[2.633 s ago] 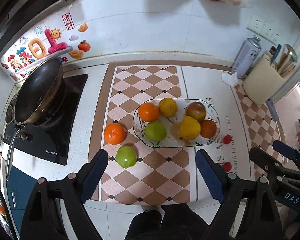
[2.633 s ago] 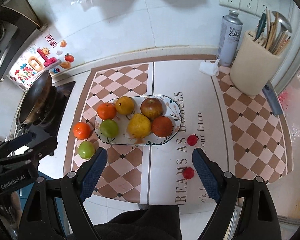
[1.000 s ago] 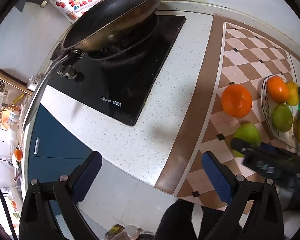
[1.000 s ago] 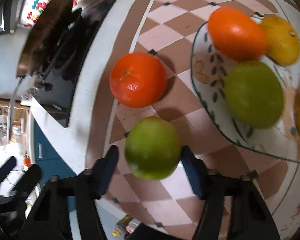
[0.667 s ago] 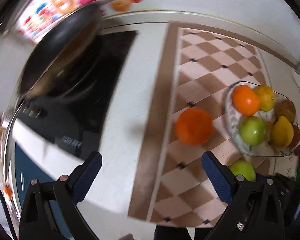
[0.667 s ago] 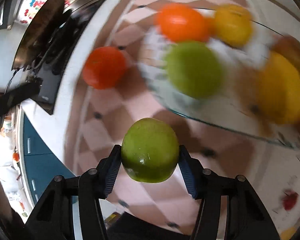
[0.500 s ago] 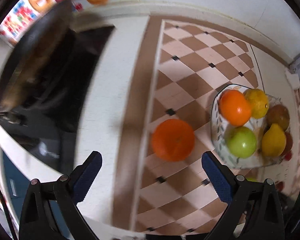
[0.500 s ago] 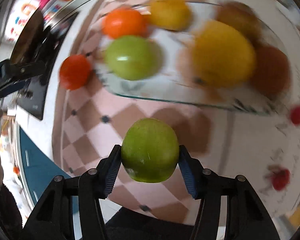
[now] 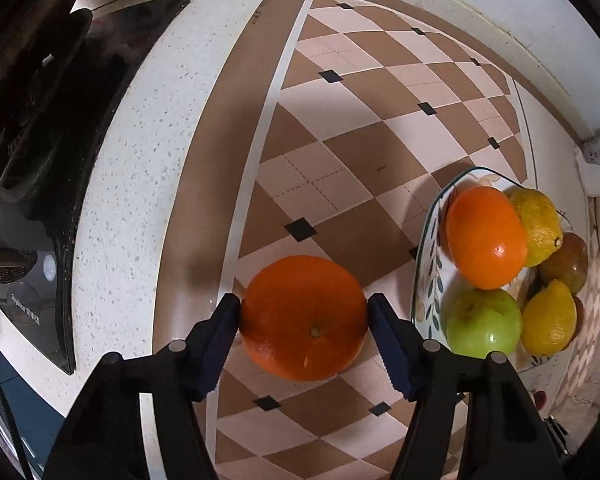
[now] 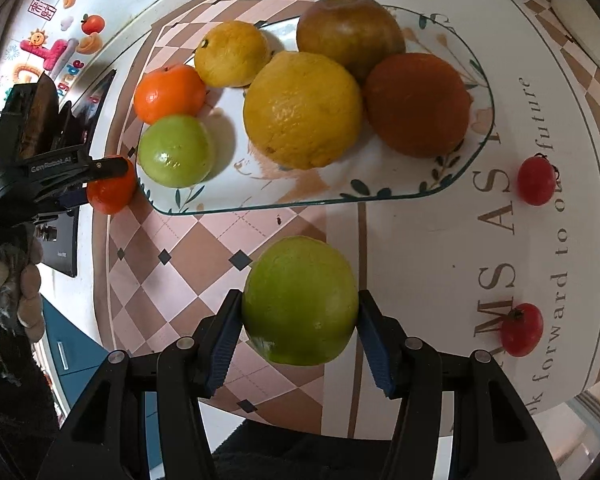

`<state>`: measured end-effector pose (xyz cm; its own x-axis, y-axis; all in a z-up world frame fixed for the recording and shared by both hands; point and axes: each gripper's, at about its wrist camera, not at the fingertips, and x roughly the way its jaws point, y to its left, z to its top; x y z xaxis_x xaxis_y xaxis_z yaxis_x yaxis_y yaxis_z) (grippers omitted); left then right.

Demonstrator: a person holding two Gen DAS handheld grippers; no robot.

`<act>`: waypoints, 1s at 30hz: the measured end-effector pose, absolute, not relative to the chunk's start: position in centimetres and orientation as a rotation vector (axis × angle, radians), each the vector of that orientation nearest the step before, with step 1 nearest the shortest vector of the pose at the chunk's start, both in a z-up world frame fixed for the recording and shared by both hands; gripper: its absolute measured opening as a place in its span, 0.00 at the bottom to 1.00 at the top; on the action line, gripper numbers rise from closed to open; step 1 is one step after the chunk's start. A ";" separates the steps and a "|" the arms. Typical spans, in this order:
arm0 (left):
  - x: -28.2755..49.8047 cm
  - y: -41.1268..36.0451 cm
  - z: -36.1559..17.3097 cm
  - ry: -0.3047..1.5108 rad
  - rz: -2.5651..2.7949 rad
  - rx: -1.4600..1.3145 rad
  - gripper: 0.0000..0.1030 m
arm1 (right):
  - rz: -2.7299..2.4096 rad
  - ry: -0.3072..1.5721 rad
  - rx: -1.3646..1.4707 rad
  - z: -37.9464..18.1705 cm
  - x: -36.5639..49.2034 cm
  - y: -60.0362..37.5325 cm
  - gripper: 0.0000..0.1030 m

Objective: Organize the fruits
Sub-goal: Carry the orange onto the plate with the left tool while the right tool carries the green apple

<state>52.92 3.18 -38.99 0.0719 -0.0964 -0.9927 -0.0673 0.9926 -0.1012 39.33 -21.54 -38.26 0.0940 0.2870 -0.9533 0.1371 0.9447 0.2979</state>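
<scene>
**Left wrist view: tool closing on the loose orange while the other carries a green apple**

Left wrist view looks straight down on the left tool (image 9: pixel 304 316), whose jaws are closing around the loose orange (image 9: pixel 303 318); both blue pads sit against its sides. That orange lies on the checkered mat (image 9: pixel 340 128) covering the table (image 9: pixel 140 152), just left of the glass plate (image 9: pixel 424 280). A black stovetop (image 9: pixel 40 160) fills the far left.

From the right wrist view, the right tool (image 10: pixel 299 320) is partly open and clamped on a green apple (image 10: pixel 300 300), pads pressing on both sides, held above the mat on the near side of the plate. On the plate lie a small orange (image 10: pixel 168 92), a second green apple (image 10: pixel 175 151), two yellow citrus fruits (image 10: pixel 300 110), a brownish-red apple (image 10: pixel 350 34) and a dark orange (image 10: pixel 418 104). Two small red fruits (image 10: pixel 535 181) lie on the mat to the right of the plate, well apart from each other. A person's hand (image 10: pixel 24 292) grips the left tool's handle at the left edge.
</scene>
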 end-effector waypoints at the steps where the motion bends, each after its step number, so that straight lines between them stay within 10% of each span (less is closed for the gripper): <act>1: 53.1 3.2 -39.2 1.504 -0.020 -0.133 0.62 | 0.114 1.483 0.346 -38.2 39.4 -21.6 0.57; 30: 46.5 0.9 -36.8 1.487 -0.048 -0.182 0.61 | 0.185 1.498 0.314 -38.7 39.3 -21.2 0.57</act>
<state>46.49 0.86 -36.77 0.0854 -0.1437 -0.9859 -0.0795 0.9854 -0.1505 39.32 -21.19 -38.71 0.0697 0.3122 -0.9475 0.0719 0.9457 0.3169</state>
